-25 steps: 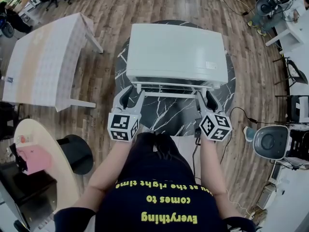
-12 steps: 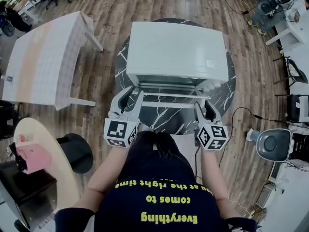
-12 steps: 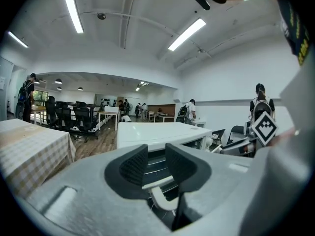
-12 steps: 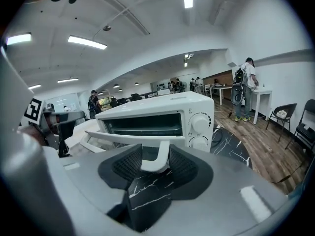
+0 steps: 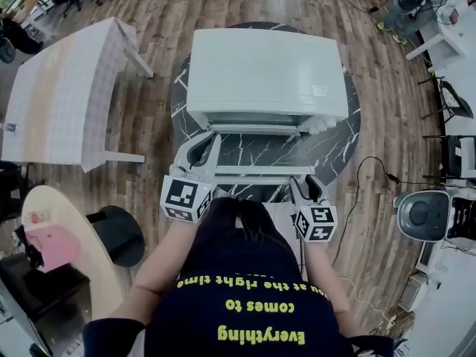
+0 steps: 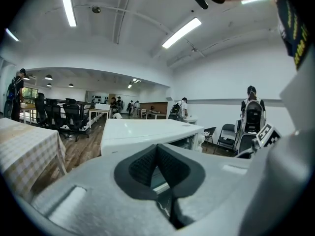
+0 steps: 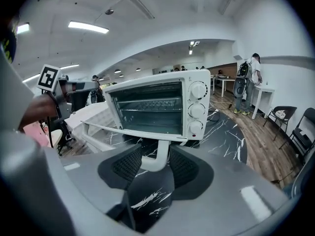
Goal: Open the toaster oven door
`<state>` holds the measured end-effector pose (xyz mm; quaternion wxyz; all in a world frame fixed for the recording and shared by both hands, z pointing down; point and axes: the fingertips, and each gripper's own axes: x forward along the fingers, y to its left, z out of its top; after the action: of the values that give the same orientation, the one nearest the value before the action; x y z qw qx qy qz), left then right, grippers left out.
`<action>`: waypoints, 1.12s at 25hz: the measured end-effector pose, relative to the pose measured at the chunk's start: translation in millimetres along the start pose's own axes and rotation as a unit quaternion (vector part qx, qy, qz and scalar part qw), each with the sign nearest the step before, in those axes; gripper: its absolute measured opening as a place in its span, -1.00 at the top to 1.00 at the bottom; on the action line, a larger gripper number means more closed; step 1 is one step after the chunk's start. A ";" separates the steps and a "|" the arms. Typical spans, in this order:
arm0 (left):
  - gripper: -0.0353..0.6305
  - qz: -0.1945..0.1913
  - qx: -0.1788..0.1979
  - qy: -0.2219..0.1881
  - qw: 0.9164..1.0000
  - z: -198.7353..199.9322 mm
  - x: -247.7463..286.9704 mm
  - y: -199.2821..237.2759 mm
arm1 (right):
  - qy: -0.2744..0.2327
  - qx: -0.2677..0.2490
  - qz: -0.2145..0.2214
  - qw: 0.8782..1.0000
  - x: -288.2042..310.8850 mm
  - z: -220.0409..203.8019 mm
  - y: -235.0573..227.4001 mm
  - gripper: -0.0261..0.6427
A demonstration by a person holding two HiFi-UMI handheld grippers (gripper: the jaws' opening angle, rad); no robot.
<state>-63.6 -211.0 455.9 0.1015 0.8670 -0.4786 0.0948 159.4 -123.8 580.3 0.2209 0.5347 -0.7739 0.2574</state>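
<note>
My right gripper (image 5: 306, 190) was clamped on the handle (image 7: 161, 154) of the nearly flat toaster oven door (image 7: 133, 132), my left gripper (image 6: 157, 151) closing empty; next, I judged, came lowering it fully.

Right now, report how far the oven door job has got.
Done: the toaster oven door lies swung down nearly level. In hand: the right gripper grips the handle at its end; the left gripper is shut on nothing. Left: probably just release and back off.
</note>
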 end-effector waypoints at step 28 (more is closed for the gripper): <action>0.89 -0.012 0.012 0.019 1.000 -8.4 5.8 3.6 | 0.161 0.044 -0.007 0.986 51.7 -154.0 -10.0 0.38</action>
<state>-64.3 -215.4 465.7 0.1018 0.8715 -0.4654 0.1160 161.9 -66.0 732.4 0.3205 0.5012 -0.7124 0.3722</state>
